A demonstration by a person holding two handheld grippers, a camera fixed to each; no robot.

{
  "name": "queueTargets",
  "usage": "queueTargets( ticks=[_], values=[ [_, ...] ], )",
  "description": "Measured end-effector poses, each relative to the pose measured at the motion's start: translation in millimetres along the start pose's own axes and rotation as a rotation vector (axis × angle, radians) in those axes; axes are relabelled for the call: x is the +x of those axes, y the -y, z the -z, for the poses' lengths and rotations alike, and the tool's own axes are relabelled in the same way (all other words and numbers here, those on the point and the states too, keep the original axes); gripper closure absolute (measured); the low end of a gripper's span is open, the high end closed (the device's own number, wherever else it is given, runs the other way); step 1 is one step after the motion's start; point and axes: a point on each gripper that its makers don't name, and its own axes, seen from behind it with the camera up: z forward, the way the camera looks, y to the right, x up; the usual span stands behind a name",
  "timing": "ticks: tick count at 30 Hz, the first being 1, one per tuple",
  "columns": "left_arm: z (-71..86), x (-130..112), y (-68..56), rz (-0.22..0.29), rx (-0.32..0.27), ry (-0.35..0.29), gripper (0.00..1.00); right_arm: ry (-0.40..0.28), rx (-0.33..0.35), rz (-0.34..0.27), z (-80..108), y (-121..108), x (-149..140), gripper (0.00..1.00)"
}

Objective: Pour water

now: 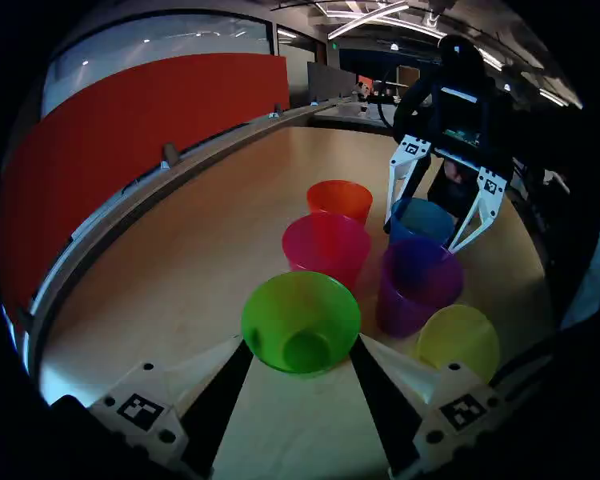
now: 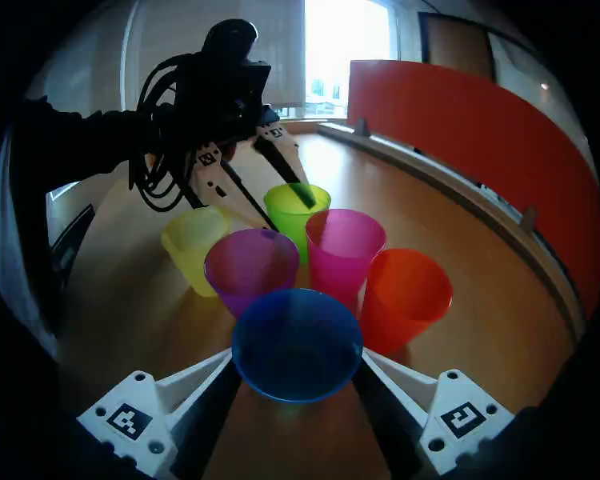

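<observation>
Left gripper view: green cup [image 1: 302, 320] and blue cup [image 1: 422, 220] stand upright, mouths up.

The rim of the green cup [image 1: 300, 320] bulges over the fingertips of the left tool [image 1: 301, 346], so whether they press on its wall cannot be told (the blue cup [image 2: 297, 344] hides the tips of the right tool [image 2: 298, 364] the same way). Ahead of the left tool, the pink cup [image 1: 326, 244] covers the foot of the orange cup [image 1: 340, 198], and the purple cup [image 1: 418, 280] covers part of the yellow cup [image 1: 460, 340]. Water in any cup cannot be made out. The sleeve [image 2: 84, 136] is a dark shape.
</observation>
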Motion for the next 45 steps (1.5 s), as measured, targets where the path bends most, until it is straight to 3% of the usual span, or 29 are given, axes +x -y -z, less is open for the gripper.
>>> queueTargets(
  ticks=[12,22,45],
  values=[
    [4.4,4,-3.1,0.016,-0.005,-0.022,0.17,-0.011,-0.008,0.009,3.0,0,-1,0.12],
    [16.8,12,-1.5,0.012,0.014,-0.034,0.17,-0.037,-0.015,0.003,11.3,-1,12,0.12],
    [68.2,47,-4.4,0.042,0.113,-0.135,0.17,-0.118,-0.071,0.019,48.1,12,53,0.12]
  ],
)
